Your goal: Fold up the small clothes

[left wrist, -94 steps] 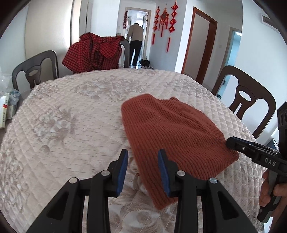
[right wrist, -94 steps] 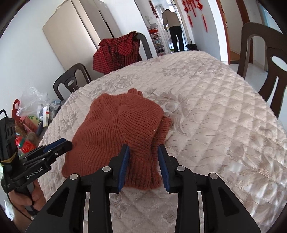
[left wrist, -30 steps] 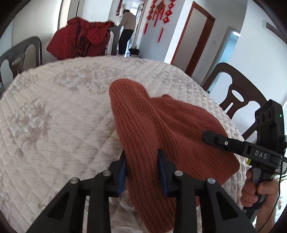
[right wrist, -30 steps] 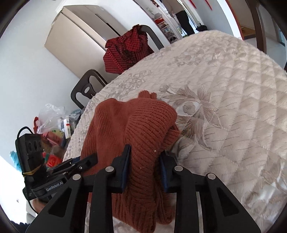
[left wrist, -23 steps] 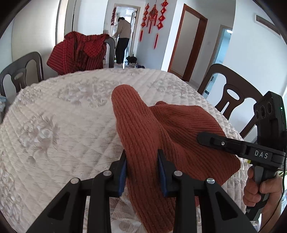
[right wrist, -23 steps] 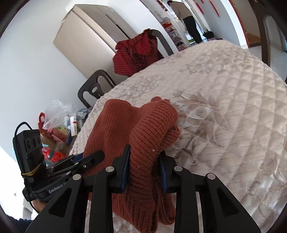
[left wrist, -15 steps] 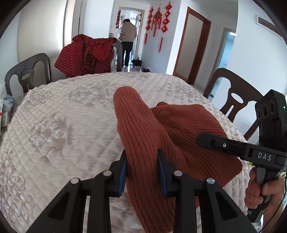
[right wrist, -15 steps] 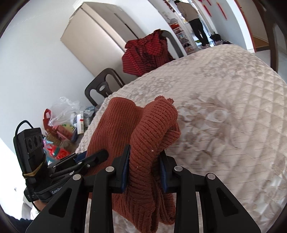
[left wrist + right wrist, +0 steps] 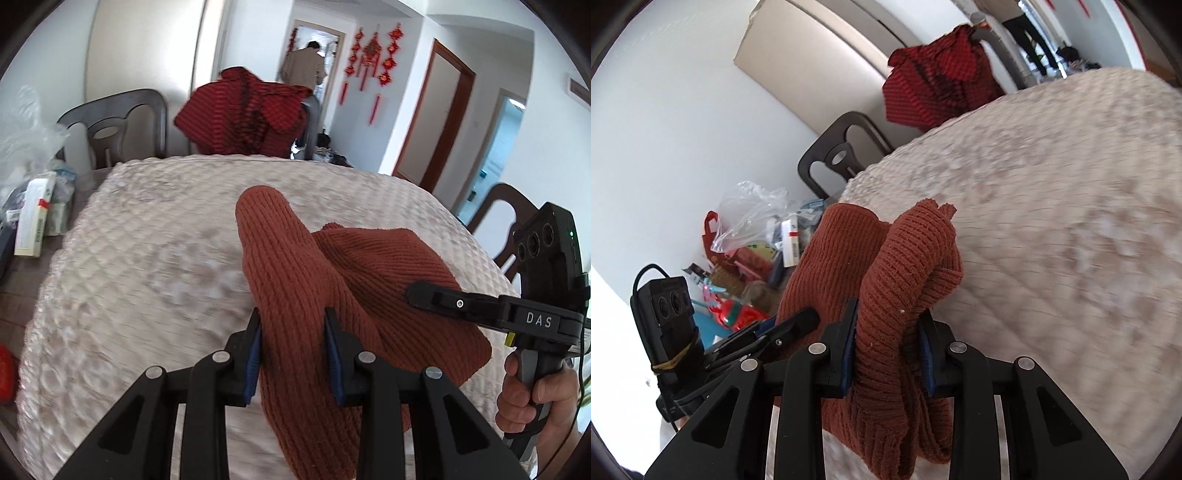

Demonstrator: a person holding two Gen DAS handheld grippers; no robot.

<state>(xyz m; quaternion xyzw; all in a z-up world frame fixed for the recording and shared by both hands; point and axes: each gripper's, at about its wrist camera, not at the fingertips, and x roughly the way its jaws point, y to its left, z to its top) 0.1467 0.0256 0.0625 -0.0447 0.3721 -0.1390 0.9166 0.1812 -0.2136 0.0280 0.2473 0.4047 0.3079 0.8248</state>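
Observation:
A rust-red knitted sweater (image 9: 295,280) is held off the quilted table (image 9: 155,236) by both grippers. My left gripper (image 9: 293,332) is shut on its left near edge; the knit bulges up between the pads. My right gripper (image 9: 888,332) is shut on the right near edge of the sweater (image 9: 905,266), which hangs in folds below the fingers. The right gripper also shows in the left wrist view (image 9: 417,295), at the sweater's right side. The left gripper also shows in the right wrist view (image 9: 807,317), against the sweater's left side.
A red checked garment (image 9: 247,118) hangs over a chair at the table's far side. Dark chairs (image 9: 110,125) stand around the table. Bags and boxes (image 9: 757,236) lie to the left of the table. A person (image 9: 303,66) stands in the far doorway.
Both grippers went from open to shut on the sweater's near edge. They have lifted it off the table, and the views have tilted upward and left.

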